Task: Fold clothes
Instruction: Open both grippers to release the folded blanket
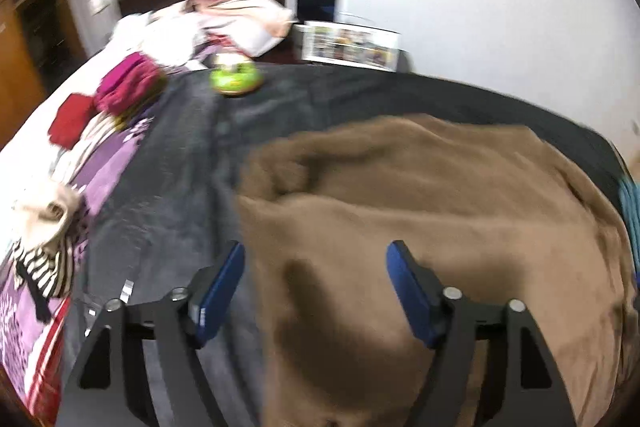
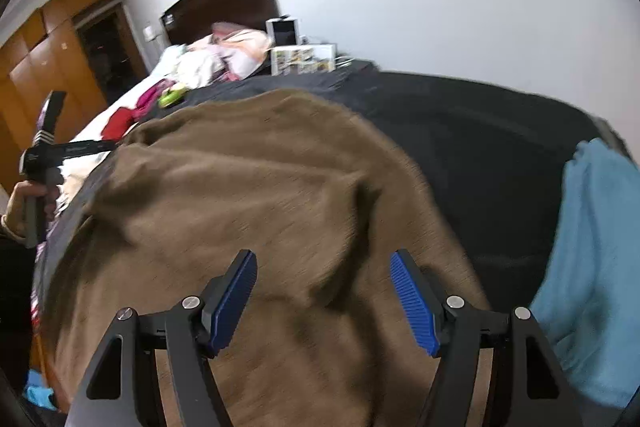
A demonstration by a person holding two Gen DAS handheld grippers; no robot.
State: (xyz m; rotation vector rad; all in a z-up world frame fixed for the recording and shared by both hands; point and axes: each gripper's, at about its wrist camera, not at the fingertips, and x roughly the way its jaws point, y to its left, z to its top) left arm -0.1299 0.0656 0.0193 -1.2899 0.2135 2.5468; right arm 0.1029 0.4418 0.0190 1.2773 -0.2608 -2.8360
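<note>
Both pairs of your blue-padded fingers stand wide with nothing between them: the left gripper [image 1: 315,287] and the right gripper [image 2: 323,291] hover over the soft brown fleece garment [image 1: 420,195], which lies rumpled on the dark grey bedcover [image 1: 320,95]. You look to be between folds, with the cloth let go and no edge picked up. Blur hides the hems, so I can't say which edge is nearest. Next, find an outer edge with each gripper, pinch it, and carry it across. A light blue cloth [image 2: 592,259] lies just beside the garment on the right.
</note>
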